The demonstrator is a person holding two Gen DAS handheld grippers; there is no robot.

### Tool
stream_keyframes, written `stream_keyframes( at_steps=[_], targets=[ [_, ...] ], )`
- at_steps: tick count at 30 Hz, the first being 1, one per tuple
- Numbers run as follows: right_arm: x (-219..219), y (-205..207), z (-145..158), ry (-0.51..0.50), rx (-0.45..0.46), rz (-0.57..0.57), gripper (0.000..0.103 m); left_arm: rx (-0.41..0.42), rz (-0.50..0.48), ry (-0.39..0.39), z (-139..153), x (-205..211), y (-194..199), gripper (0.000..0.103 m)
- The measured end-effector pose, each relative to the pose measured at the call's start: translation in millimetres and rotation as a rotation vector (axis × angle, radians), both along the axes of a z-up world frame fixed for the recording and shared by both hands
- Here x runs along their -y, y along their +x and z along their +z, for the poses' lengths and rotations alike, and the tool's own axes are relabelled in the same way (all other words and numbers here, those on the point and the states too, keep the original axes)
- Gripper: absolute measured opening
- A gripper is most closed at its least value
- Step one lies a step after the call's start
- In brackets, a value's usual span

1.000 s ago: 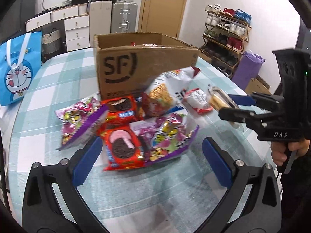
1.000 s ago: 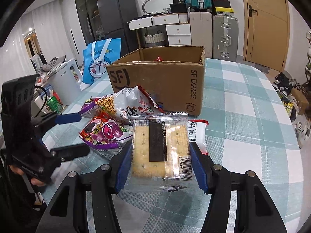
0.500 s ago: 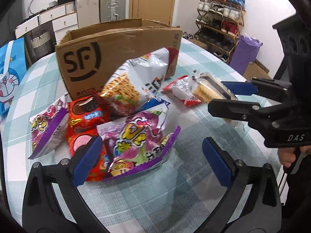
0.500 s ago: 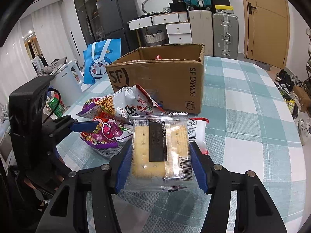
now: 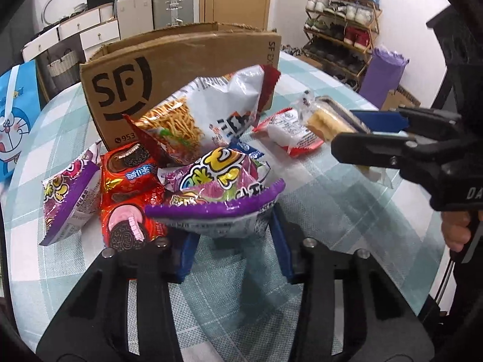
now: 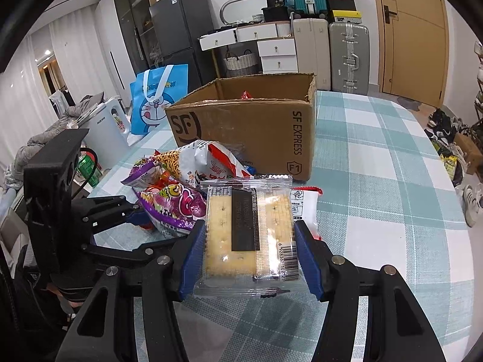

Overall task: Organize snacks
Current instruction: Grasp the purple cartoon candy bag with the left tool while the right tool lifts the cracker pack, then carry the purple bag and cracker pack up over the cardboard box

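Can't really see into the cardboard box [image 6: 241,138], just a red corner poking above the rim. Left gripper [image 5: 232,235] has its jaws clamped on the purple snack bag [image 5: 217,193] at the near edge of the pile on the table [image 6: 377,181], and the bag hides the jaw tips. Right gripper [image 6: 250,256] tilts down, jaws pinching the clear cracker pack [image 6: 250,235] just above the table, beside the pile. Only fingers [image 5: 455,229] on its handle show.
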State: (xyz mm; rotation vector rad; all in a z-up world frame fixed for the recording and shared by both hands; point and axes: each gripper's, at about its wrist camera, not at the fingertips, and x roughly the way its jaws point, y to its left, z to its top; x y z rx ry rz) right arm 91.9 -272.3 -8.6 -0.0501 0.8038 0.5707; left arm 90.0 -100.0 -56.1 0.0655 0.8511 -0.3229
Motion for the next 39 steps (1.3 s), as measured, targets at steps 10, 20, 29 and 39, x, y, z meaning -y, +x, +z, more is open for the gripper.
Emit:
stream_keyframes(
  at_steps=[10,20,29,39],
  targets=[
    [0,-2,4,0.007,0.009,0.003,0.058,0.04,0.033,-0.049,10,-27,-13,0.04],
    [-3,-9,13,0.029,0.044,0.009,0.058,0.093,0.057,-0.099,22,-54,-39,0.04],
    [-2,-17,26,0.074,0.098,0.006,0.058,0.157,0.06,-0.113,41,-63,-49,0.04],
    [4,-16,37,0.119,0.128,-0.032,0.058,0.205,0.089,-0.131,68,-72,-54,0.04]
  ],
)
